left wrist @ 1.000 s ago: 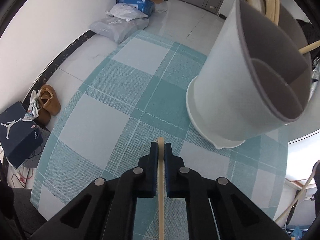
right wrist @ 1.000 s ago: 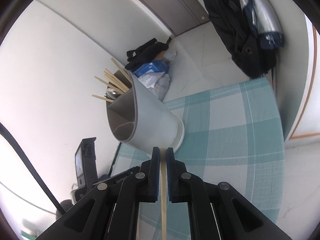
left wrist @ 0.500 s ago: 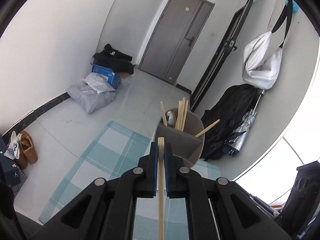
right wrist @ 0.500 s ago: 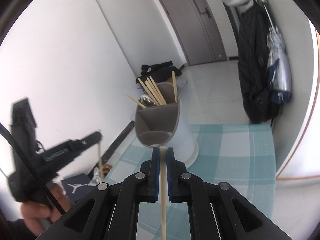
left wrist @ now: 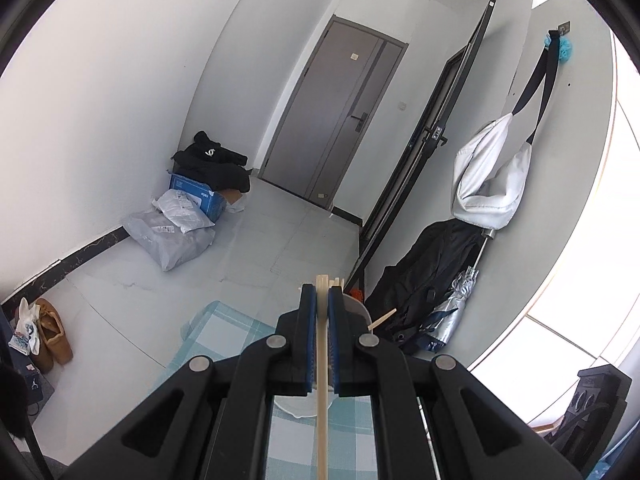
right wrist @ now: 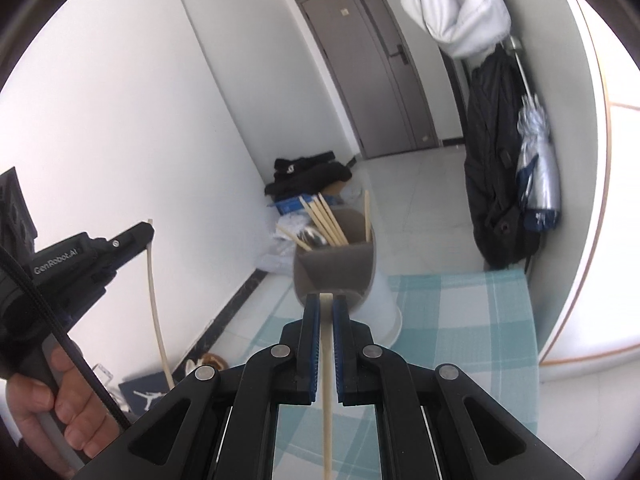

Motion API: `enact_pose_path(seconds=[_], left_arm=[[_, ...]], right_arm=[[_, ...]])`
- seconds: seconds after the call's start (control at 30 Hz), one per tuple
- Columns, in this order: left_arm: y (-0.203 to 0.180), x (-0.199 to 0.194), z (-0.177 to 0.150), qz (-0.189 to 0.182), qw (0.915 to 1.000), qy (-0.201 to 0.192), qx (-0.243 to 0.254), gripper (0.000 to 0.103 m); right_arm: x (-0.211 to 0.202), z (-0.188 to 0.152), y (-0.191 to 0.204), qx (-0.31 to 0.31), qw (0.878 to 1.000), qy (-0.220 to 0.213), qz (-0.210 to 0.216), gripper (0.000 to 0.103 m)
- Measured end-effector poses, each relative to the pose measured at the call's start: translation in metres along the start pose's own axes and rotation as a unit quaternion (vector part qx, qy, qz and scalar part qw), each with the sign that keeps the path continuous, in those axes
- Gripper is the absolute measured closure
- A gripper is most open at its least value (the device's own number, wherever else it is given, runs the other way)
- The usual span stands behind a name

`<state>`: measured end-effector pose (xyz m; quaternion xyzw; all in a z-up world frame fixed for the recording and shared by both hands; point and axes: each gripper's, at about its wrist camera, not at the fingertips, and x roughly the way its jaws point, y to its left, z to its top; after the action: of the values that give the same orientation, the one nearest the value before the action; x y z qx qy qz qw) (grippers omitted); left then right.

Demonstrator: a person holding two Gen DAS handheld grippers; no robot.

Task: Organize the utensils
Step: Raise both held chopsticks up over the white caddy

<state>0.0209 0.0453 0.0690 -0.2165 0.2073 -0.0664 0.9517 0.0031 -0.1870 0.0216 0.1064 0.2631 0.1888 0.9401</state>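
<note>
Above the checked cloth [right wrist: 460, 312], both grippers, left [left wrist: 322, 294] and right [right wrist: 326, 305], clench chopsticks [right wrist: 327, 380] short of the holder [right wrist: 334, 276] (crowded already); a skewed drop could glance off its rim

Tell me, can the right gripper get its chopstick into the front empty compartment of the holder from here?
Probably yes. The right gripper, shut on its chopstick, points at the holder, whose near compartment looks empty; other chopsticks stand farther back.
</note>
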Motion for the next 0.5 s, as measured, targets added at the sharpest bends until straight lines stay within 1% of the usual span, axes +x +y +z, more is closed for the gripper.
enact_pose_path(seconds=[0.1, 0.17, 0.4, 0.5], left_arm=[[-0.002, 0.001, 0.011, -0.016, 0.9998, -0.009, -0.002, 0.100], [-0.003, 0.000, 0.017, -0.021, 0.9995, -0.023, -0.003, 0.100], [-0.009, 0.002, 0.043, -0.024, 0.9972, -0.071, -0.001, 0.100], [-0.012, 0.009, 0.053, -0.026, 0.9961, -0.085, 0.000, 0.100]], right_arm=[[-0.007, 0.016, 0.010, -0.007, 1.000, -0.016, 0.003, 0.098], [-0.011, 0.027, 0.018, -0.015, 1.000, -0.026, 0.005, 0.098], [-0.013, 0.072, 0.033, -0.035, 0.998, -0.051, 0.009, 0.098], [-0.013, 0.093, 0.035, -0.042, 0.997, -0.068, 0.007, 0.098]])
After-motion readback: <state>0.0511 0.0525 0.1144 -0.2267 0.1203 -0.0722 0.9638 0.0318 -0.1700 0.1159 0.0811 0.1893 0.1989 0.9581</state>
